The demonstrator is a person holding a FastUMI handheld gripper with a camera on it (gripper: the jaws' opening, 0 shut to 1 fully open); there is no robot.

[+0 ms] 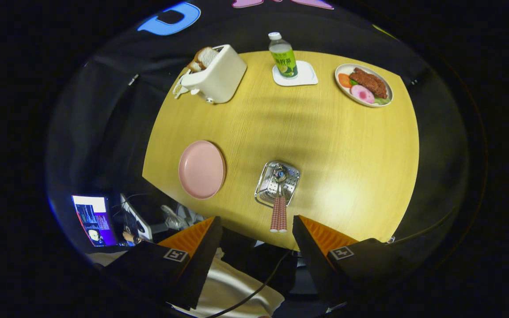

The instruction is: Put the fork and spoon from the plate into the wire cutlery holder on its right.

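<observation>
From my remote station I noted the toaster (217,75) with bread, the bottle (283,56) on its coaster (303,75) and the food plate (364,85) lined up along the far side of the tabletop (347,168), presumably to keep the working area free. The pink plate (202,169) lay bare on the near left. To its right the wire cutlery holder (277,183) carried both the fork (275,207) and spoon (282,198), striped handles projecting toward me, so I judged the task complete. The gripper (256,229) hung above the near tabletop edge, fingers wide apart, holding and touching nothing
</observation>
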